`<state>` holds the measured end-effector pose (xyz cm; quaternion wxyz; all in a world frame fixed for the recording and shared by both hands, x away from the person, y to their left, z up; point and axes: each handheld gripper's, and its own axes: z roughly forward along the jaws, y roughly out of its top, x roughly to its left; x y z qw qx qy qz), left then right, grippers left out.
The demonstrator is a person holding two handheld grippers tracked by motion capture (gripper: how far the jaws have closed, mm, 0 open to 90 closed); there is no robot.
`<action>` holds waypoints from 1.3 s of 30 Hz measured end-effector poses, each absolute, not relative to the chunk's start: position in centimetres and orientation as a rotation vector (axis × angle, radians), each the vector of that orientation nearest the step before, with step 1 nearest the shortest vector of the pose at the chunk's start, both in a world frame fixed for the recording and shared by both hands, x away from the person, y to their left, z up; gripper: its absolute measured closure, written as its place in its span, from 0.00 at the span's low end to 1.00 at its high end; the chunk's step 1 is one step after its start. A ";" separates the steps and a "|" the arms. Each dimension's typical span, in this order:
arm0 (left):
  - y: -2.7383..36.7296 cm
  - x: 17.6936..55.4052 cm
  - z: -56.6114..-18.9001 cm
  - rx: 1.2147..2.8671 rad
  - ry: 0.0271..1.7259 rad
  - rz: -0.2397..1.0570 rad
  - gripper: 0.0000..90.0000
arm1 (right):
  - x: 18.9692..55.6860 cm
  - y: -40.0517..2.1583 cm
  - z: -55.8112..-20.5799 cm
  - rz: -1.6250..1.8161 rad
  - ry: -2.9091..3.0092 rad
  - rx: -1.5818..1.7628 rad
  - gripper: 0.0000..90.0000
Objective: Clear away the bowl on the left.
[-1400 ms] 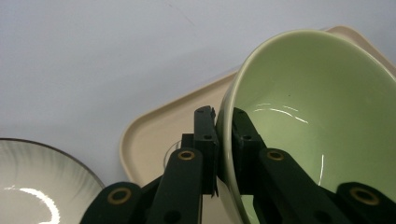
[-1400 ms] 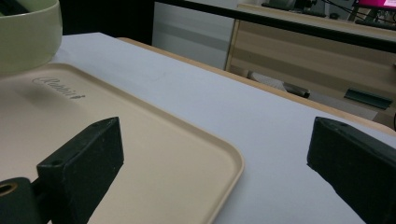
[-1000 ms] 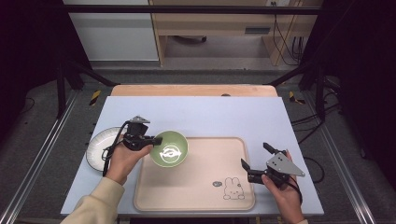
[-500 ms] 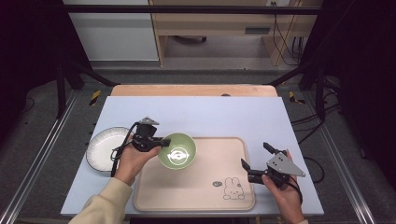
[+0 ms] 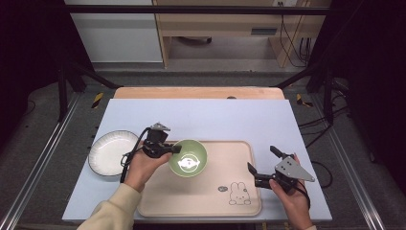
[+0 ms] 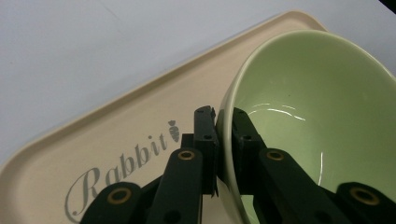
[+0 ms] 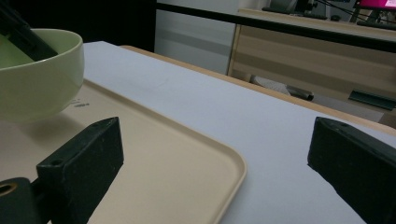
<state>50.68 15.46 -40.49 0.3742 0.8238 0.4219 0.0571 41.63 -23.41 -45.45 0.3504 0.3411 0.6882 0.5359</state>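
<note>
Gripping the green bowl (image 5: 188, 157) by its rim, the left gripper (image 5: 173, 149) holds it over the beige tray (image 5: 201, 203), one jaw inside, one outside; the right gripper (image 5: 261, 166) hovers wide open and empty beside the tray's right edge; a white plate (image 5: 111, 152) sits left of the tray.

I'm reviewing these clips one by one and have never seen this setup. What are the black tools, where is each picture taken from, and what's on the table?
A person holds a two-jaw hand gripper in each hand; there is no robot arm. The high view looks down from above; the other two pictures come from cameras riding on each gripper. The left gripper is clamped on the rim of a green bowl, over a beige tray with a rabbit print. A white plate lies left of the tray on the table. The right gripper, jaws apart and holding nothing, sits at the tray's right edge.
</note>
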 end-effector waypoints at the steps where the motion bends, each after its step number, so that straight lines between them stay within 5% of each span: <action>1: 15.2 50.6 -40.5 2.110 1.076 0.145 0.93 | 41.6 -23.5 -45.5 1.387 1.783 0.882 0.04; 39: 12.4 49.9 -43.2 2.212 1.025 0.104 0.92 | 41.7 -23.3 -45.6 1.385 1.801 0.884 0.04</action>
